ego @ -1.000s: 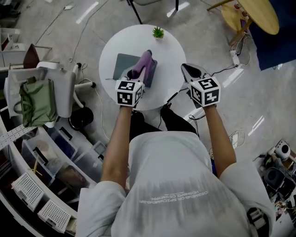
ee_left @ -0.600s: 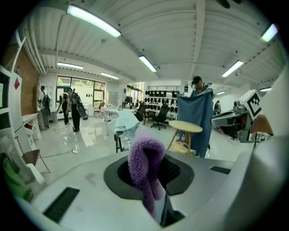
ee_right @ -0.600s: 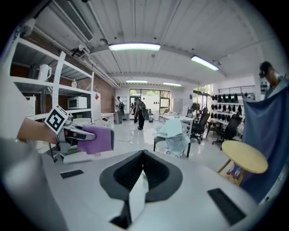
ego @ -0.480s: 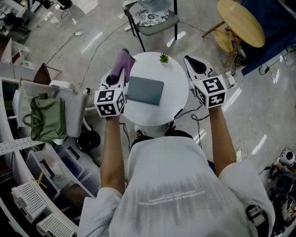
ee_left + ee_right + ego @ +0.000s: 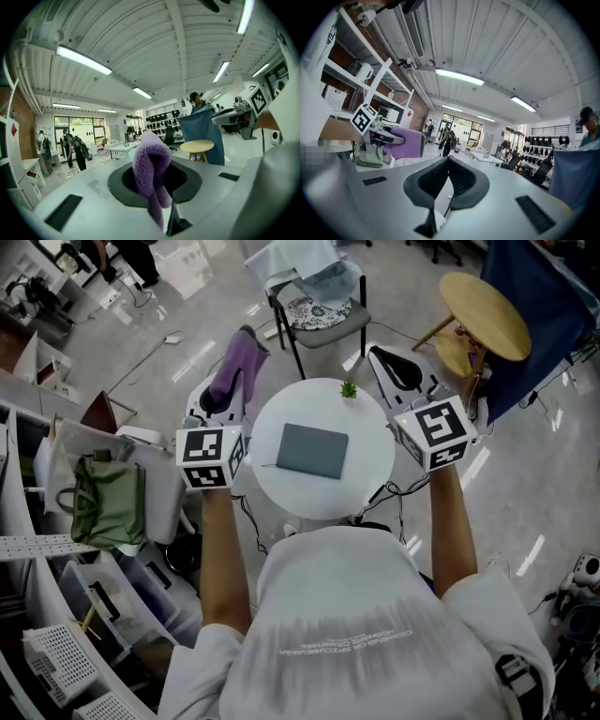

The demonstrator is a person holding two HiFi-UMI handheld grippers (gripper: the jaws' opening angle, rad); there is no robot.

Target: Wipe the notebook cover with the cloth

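Observation:
A grey notebook [image 5: 312,450] lies flat and closed in the middle of the round white table [image 5: 366,484]. My left gripper [image 5: 225,392] is held up in the air off the table's left side, shut on a purple cloth [image 5: 241,360] that sticks out past its jaws. In the left gripper view the cloth [image 5: 151,172] hangs folded between the jaws of the left gripper [image 5: 154,183], which points at the room and ceiling. My right gripper [image 5: 384,362] is raised off the table's right side. Its jaws are shut with nothing between them [image 5: 447,177]. The notebook shows in neither gripper view.
A small green plant [image 5: 349,389] stands at the table's far edge. Behind the table is a chair [image 5: 319,292] draped with fabric; a round wooden stool [image 5: 487,301] stands far right. A white chair with a green bag [image 5: 105,502] and shelves with bins are at left. Cables run under the table.
The left gripper lifted the cloth off the notebook and swung up and out to the left. The right gripper rose too. The notebook's cover is now uncovered.

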